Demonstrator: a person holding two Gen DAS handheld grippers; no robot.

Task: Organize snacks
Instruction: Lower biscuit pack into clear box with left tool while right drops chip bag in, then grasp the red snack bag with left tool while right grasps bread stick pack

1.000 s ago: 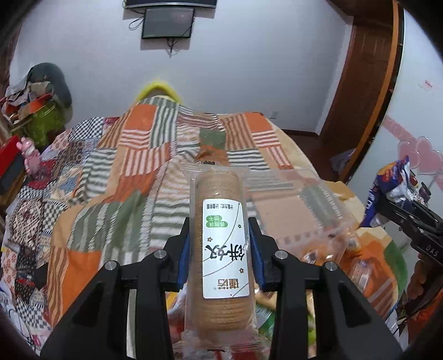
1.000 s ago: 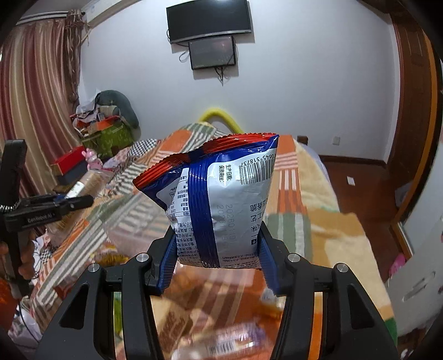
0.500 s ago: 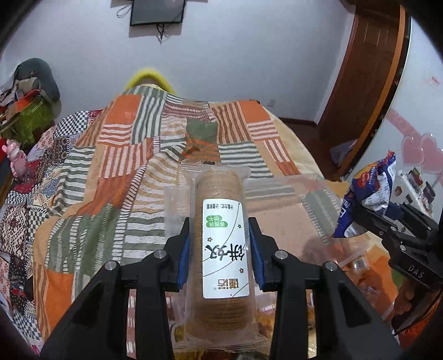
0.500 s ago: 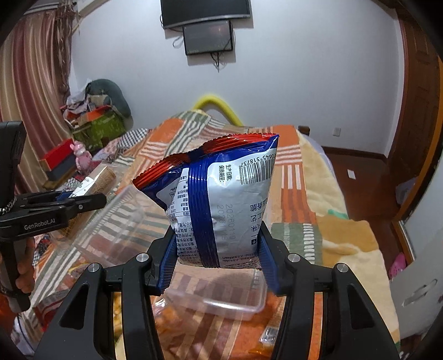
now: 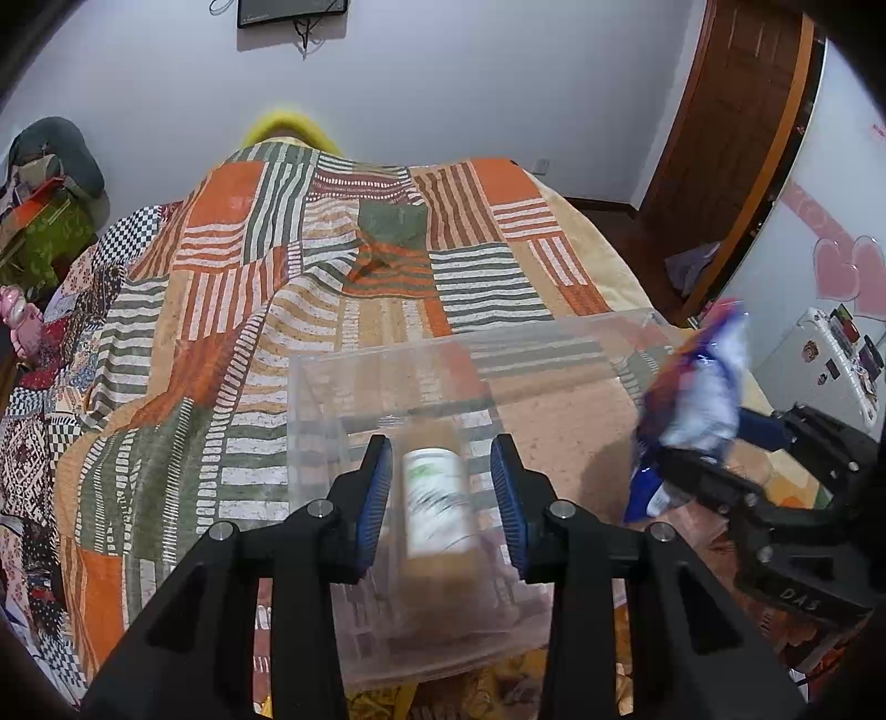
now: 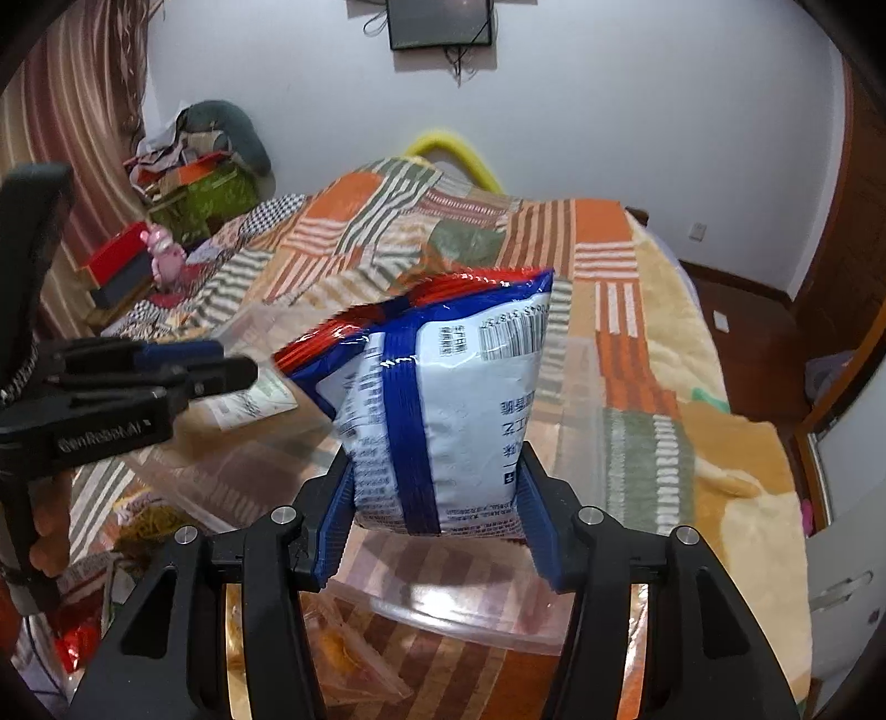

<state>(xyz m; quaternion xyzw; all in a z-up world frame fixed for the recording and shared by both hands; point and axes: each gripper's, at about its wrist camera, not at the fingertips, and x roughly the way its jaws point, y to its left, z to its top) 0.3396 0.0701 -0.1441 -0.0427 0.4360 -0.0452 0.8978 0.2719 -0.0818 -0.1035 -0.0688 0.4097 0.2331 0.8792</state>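
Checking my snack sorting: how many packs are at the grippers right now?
2: a biscuit roll loose in the open left gripper, a chip bag clamped in the right gripper.

Two grippers, two snack packs in view and one clear box on the bed.

One roll of biscuits (image 5: 437,509) sits between the fingers of the left gripper (image 5: 440,498); one blue and white snack bag (image 6: 448,404) stands in the right gripper (image 6: 437,520). One clear plastic box (image 5: 310,399) lies on one patchwork blanket (image 5: 232,310). Far off hang two screens (image 6: 440,22); at the far left stand one pink toy (image 6: 163,252) and one red box (image 6: 113,257).
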